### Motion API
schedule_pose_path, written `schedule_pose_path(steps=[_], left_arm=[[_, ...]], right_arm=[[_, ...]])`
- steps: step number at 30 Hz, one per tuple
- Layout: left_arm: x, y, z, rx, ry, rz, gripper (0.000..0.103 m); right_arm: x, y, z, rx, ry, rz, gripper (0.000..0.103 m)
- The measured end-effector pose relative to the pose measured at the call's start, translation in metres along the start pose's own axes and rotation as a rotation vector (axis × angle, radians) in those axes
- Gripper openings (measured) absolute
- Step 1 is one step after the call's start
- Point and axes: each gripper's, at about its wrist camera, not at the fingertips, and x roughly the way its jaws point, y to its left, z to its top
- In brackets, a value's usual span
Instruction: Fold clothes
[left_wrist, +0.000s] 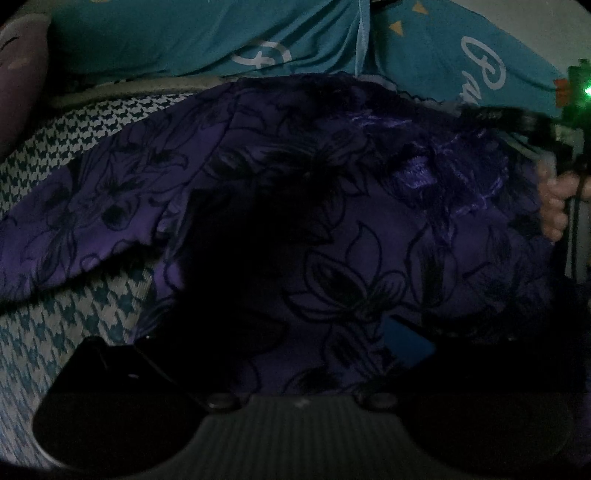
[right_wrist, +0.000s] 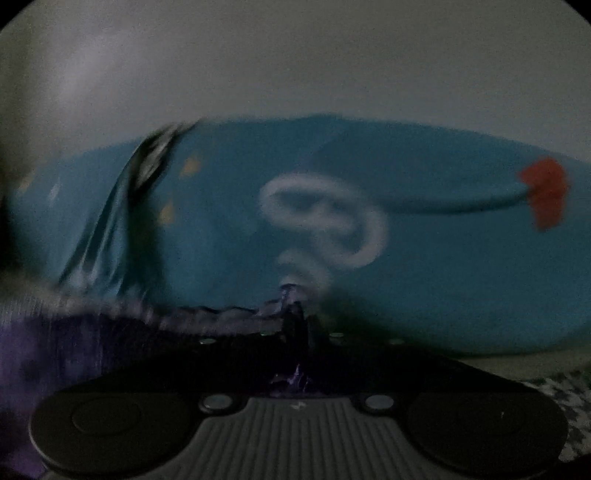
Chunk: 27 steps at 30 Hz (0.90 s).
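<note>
Left wrist view: I see the purple floral garment spread over the houndstooth bed cover, filling most of the frame ahead of my left tongs. The garment lies directly over the tongs' fingers. The left finger is lost in deep shadow; of the right finger only a blue pad shows against the cloth. I cannot tell how far these tongs stand apart, nor whether they hold the fabric. Beyond the garment lie the teal pillows with white lettering. At the garment's right edge a hand grips the other tool, beside a green light.

Right wrist view: the picture is blurred. My right tongs are closed together on a bunched edge of the purple floral garment; a tuft of cloth stands up between the fingertips. From that point the garment trails away to the left of the tongs and down past the housing. Behind the tongs sits a teal pillow with a white looped mark and a red tag at its far right. A strip of houndstooth bed cover shows lower right of the tongs.
</note>
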Motion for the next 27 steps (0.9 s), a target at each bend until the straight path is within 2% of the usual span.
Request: schedule_pose_path(steps=[2,4,6,8,9,12,15,22,27], left_arm=[[0.0,0.0,0.0,0.005,0.0,0.003,0.103],[0.0,-0.001,0.001,0.013,0.002,0.007,0.103],[0.0,-0.002,0.001,0.021,0.006,0.012,0.103],[0.0,-0.001,0.002,0.021,0.007,0.012,0.103],[-0.001,0.0,0.003,0.018,0.007,0.01,0.103],[-0.005,0.005,0.004,-0.004,0.003,0.0,0.103],[-0.008,0.009,0.006,-0.024,-0.005,-0.008,0.103],[-0.018,0.014,0.009,-0.035,-0.036,-0.012,0.103],[-0.021,0.016,0.008,-0.024,-0.051,-0.004,0.103]], right_arm=[[0.006,-0.001,-0.002,0.026,0.016,-0.017,0.006],[0.018,0.005,-0.008,0.001,0.1,-0.001,0.007],[0.016,0.007,-0.01,0.021,0.099,-0.015,0.009],[0.007,0.003,-0.008,0.079,0.075,-0.019,0.037],[0.001,0.0,-0.006,0.112,0.063,-0.02,0.04],[-0.017,-0.007,-0.004,0.142,0.043,-0.031,0.04],[-0.033,-0.007,-0.006,0.16,0.065,-0.022,0.04],[-0.067,-0.008,-0.02,0.102,0.128,-0.026,0.04],[-0.085,-0.029,-0.032,0.136,0.135,-0.067,0.04]])
